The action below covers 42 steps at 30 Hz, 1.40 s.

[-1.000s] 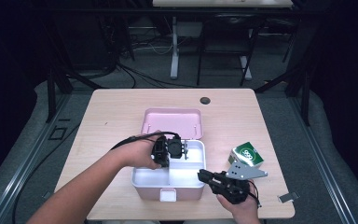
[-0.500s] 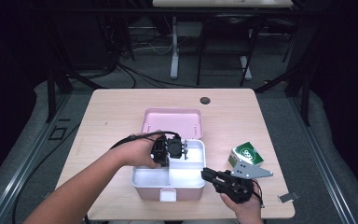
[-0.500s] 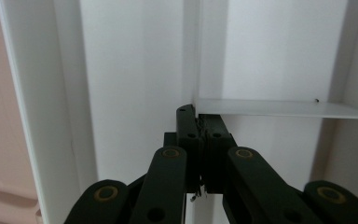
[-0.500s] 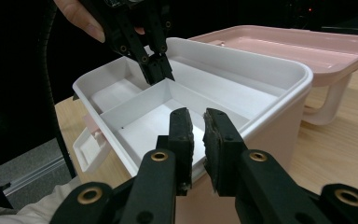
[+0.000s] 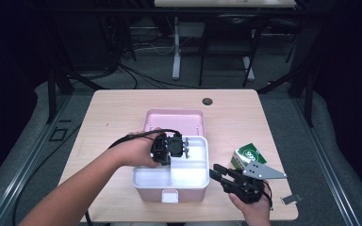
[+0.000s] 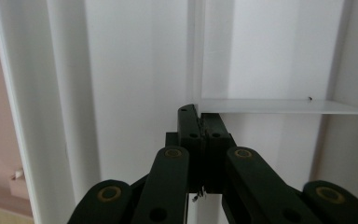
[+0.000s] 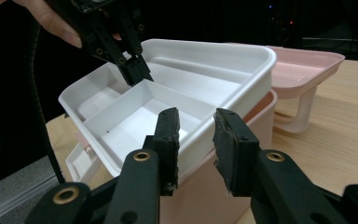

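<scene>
While my left gripper (image 5: 181, 145) pinches the divider (image 7: 116, 100) inside the white tray (image 5: 200, 165), my right gripper (image 7: 196, 140), jaws just opening, straddles its rim unclamped.

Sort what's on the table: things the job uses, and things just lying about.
In use:
white tray, its divider pinched by the left tongs
pink box under the tray
right tongs, open at the tray's rim
pink lid behind the box

Lying about:
green carton
small grey piece by the table's edge
</scene>
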{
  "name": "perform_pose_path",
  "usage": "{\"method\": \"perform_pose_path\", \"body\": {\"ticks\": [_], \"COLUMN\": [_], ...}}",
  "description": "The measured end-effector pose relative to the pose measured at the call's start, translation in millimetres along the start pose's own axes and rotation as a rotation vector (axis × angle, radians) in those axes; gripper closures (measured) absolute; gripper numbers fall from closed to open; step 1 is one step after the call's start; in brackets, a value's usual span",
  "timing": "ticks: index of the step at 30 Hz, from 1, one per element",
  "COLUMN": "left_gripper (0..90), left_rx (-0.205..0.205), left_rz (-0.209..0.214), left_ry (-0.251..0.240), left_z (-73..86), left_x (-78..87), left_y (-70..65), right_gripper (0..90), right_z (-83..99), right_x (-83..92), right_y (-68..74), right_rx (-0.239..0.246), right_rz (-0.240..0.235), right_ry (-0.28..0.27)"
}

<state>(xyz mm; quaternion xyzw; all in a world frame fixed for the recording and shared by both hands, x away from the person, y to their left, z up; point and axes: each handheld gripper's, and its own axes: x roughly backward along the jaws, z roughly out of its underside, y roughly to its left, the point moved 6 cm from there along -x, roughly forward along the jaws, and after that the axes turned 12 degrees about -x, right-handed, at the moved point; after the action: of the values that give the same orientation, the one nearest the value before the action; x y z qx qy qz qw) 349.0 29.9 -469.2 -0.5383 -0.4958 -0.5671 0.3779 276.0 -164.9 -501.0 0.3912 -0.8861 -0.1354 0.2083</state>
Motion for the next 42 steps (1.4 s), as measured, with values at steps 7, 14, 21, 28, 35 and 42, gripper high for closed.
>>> {"method": "perform_pose_path", "body": {"ticks": [7,14,21,28,35,42], "left_gripper": [89.5,89.5,89.5,89.5,89.5,89.5], "left_rx": [0.043,0.187,0.345,0.442,0.577,0.691], "left_rz": [-0.028,-0.028,-0.024,-0.035,-0.055,-0.054], "left_ry": [-0.002,-0.016,-0.037,-0.061,-0.044,-0.032], "left_z": [9.6,27.6,53.6,73.2,103.8,139.3], "left_x": [13.2,24.9,37.1,45.7,53.9,55.8], "left_y": [2.3,7.8,13.4,14.5,15.0,13.4], "right_gripper": [66.1,64.0,62.3,56.7,55.6,55.3], "right_z": [-4.8,-3.0,-0.7,-1.8,-0.1,2.6], "right_x": [5.6,4.3,2.1,2.6,1.4,-2.1], "right_y": [-7.9,-9.0,-10.5,-12.4,-14.9,-13.2], "right_rx": [-0.043,-0.042,-0.044,-0.038,-0.051,-0.046], "right_rz": [-0.001,0.016,0.024,0.047,0.056,0.053], "right_ry": [-0.03,-0.028,-0.022,-0.031,-0.034,-0.024]}}
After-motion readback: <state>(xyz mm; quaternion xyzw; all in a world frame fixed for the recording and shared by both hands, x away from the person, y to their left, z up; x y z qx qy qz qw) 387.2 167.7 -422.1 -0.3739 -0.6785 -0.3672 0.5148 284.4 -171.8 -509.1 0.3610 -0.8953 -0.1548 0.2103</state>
